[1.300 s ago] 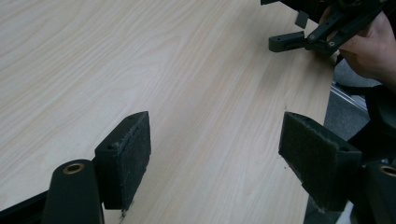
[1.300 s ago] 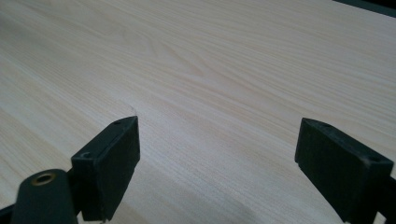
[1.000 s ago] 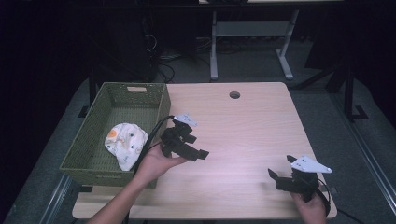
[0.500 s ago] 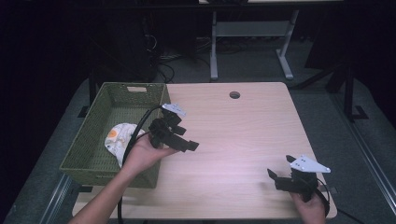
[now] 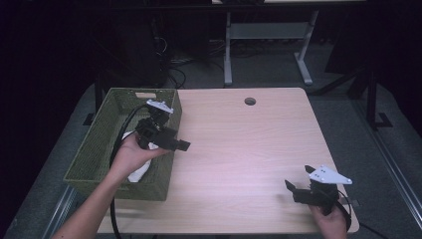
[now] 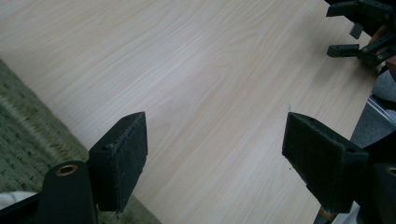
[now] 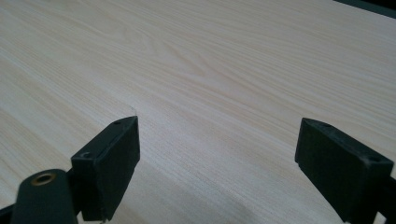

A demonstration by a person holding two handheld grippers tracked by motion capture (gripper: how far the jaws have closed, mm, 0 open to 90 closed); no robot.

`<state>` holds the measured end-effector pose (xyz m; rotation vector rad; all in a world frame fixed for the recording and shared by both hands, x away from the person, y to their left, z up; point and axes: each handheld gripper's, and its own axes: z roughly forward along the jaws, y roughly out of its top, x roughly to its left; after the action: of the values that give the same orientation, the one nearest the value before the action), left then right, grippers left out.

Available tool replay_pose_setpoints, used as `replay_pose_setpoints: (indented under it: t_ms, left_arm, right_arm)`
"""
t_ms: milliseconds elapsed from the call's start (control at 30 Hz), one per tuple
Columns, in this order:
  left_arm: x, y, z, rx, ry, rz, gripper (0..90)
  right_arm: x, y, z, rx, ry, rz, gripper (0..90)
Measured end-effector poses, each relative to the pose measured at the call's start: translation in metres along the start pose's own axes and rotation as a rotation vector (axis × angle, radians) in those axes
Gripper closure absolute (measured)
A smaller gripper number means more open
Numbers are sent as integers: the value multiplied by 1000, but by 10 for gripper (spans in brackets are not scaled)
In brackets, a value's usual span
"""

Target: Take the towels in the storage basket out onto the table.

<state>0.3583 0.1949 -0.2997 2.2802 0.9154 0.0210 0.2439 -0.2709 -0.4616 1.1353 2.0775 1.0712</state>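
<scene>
A green woven basket (image 5: 94, 144) stands at the table's left edge, with a white cloth (image 5: 139, 172) lying inside it. My left gripper (image 5: 181, 145) hovers over the basket's right wall, open and empty, its jaws pointing right over the wood. The left gripper view shows the basket's weave (image 6: 23, 140) at the lower left, and its gripper (image 6: 215, 161) holds wide jaws above the bare tabletop. My right gripper (image 5: 293, 188) rests near the front right corner, open with nothing between its fingers; its own view (image 7: 217, 161) looks across plain wood.
The light wooden table (image 5: 239, 144) has a round cable hole (image 5: 250, 101) near its far edge. A black cable (image 5: 117, 149) trails from the left gripper down past the basket. A desk frame (image 5: 263, 35) stands on the floor beyond. The right gripper (image 6: 359, 32) appears far off in the left gripper view.
My left gripper has moved left and away from me, from above the table to over the basket's right wall. The right gripper has stayed put.
</scene>
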Motion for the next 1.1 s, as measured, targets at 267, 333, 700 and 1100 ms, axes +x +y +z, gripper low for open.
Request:
replay_pose_setpoints:
  t_ms: [267, 333, 700, 1100]
  left_arm:
    - [20, -9, -14, -8, 36, -49, 223]
    - [24, -11, -17, -10, 49, -54, 224]
    - [51, -30, -36, -12, 130, -114, 233]
    - [87, -54, -36, 31, 218, -204, 239]
  right_arm:
    - [-2, 0, -1, -3, -5, 10, 136]
    - [-2, 0, -2, -2, -6, 11, 136]
    - [-2, 0, -2, -4, -9, 15, 136]
    - [-3, -1, -3, -7, -11, 15, 136]
